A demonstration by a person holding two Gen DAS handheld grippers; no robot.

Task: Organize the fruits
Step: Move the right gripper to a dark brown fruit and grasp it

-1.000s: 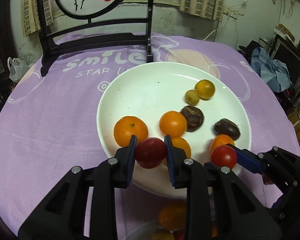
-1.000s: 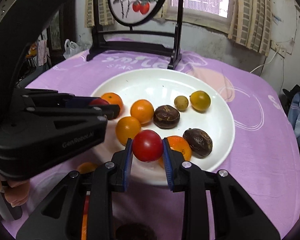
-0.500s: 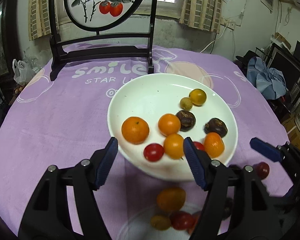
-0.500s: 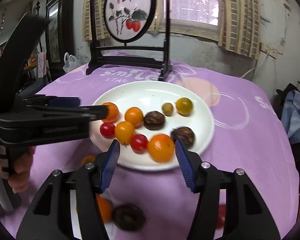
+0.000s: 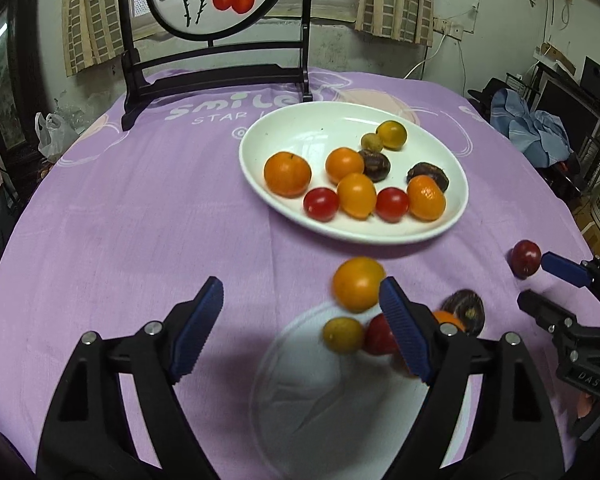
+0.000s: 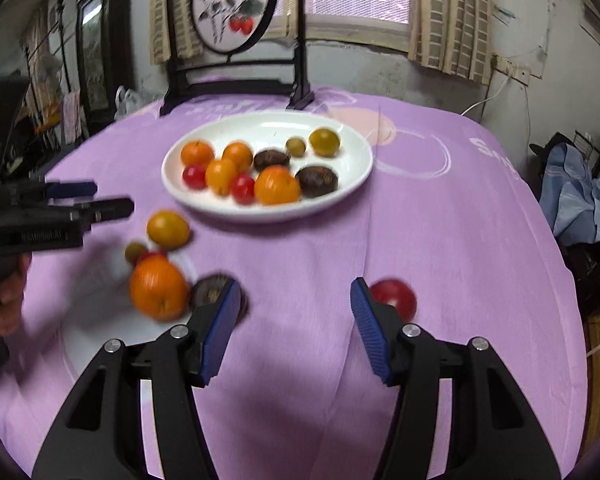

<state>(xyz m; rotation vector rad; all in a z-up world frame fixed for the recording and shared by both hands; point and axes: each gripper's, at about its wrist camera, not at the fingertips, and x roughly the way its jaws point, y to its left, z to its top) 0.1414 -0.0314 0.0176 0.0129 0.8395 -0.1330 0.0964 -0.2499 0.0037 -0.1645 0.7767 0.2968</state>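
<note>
Both grippers hang over the purple tablecloth (image 5: 120,220) with nothing between their fingers: the left gripper (image 5: 300,328) has its blue pads spread wide, and the right gripper (image 6: 295,330) is likewise wide apart. The white plate (image 5: 256,140) sits beyond them, holding oranges, two cherry tomatoes (image 5: 321,204), dark brown fruits and two small yellow-green ones. Nearer, a second, blurred white plate (image 5: 300,400) carries a small green-yellow fruit (image 5: 343,334), a red tomato and an orange, with a yellow-orange fruit (image 5: 358,283) at its far rim. A loose red tomato (image 6: 394,298) lies on the cloth just beside the right gripper's right finger
</note>
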